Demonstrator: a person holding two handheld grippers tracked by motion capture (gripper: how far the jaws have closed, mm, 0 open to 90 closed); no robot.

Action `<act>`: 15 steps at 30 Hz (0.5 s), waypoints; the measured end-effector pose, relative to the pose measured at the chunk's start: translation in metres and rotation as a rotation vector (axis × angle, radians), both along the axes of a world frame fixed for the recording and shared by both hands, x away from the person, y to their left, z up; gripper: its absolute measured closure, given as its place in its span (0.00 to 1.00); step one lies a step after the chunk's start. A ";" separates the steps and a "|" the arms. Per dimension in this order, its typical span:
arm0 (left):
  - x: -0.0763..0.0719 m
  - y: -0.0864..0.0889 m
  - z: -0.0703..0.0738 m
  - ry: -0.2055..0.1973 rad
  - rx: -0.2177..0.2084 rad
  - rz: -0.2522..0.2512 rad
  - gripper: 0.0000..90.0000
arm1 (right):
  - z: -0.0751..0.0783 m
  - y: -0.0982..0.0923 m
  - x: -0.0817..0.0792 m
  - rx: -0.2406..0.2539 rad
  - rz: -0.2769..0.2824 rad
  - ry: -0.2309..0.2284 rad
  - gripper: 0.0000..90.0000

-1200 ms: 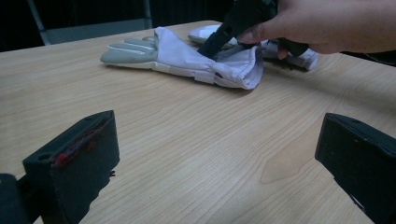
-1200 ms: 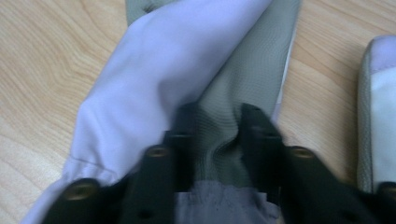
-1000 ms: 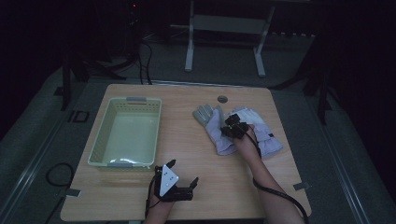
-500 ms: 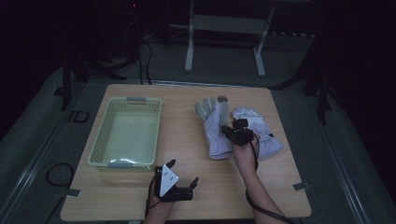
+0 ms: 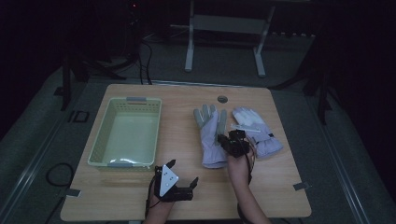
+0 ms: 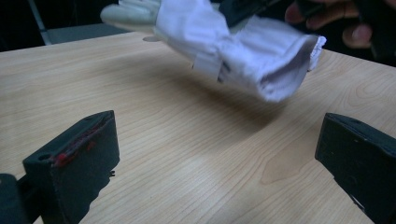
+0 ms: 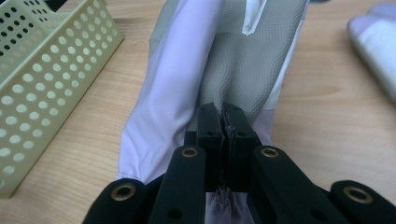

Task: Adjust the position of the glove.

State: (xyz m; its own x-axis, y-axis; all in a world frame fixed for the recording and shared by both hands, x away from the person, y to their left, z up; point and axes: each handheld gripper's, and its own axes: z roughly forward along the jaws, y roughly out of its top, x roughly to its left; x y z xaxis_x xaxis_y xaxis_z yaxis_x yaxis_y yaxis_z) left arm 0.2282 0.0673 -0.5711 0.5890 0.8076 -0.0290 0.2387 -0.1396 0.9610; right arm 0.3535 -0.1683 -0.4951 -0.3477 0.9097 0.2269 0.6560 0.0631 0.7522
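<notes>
Two pale lilac-and-grey winter gloves lie on the wooden table [image 5: 187,205]. The left glove [image 5: 210,135] [image 7: 219,70] [image 6: 219,46] has its cuff pinched in my right gripper [image 5: 231,142] [image 7: 223,116], jaws shut on the fabric, the cuff end lifted a little off the wood. The second glove [image 5: 256,130] [image 7: 373,42] rests flat just to the right. My left gripper [image 5: 182,175] [image 6: 210,154] sits low near the table's front edge, open, with bare wood between its jaws. It points toward the held glove.
A pale green perforated basket [image 5: 98,144] [image 7: 42,70] stands at the table's left, with nothing inside that I can see. A small round hole [image 5: 222,99] marks the far edge of the table. A metal stand [image 5: 224,28] stands on the floor beyond.
My right gripper has pulled the left glove back toward the front edge, and the two gloves now lie apart. The left gripper has stayed put.
</notes>
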 end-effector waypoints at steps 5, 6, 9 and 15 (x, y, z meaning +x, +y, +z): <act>0.000 0.000 0.000 -0.004 0.003 -0.002 0.00 | -0.018 0.014 0.000 -0.024 -0.019 0.005 0.96; 0.000 0.000 0.000 -0.005 0.004 -0.003 0.00 | -0.022 0.016 0.001 -0.036 -0.024 0.009 0.96; 0.000 0.000 0.000 -0.005 0.005 -0.005 0.00 | -0.034 0.018 0.005 -0.056 -0.039 0.030 0.96; 0.000 -0.001 0.000 -0.005 0.007 -0.006 0.00 | -0.053 0.019 0.007 -0.059 -0.052 0.059 0.91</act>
State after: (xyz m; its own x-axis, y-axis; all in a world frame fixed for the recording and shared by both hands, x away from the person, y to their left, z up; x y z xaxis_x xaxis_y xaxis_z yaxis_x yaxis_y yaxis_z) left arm 0.2278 0.0664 -0.5711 0.5941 0.8042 -0.0208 0.2330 -0.1473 0.9613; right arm 0.3605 -0.1496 -0.5477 -0.2875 0.9385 0.1910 0.7023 0.0710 0.7083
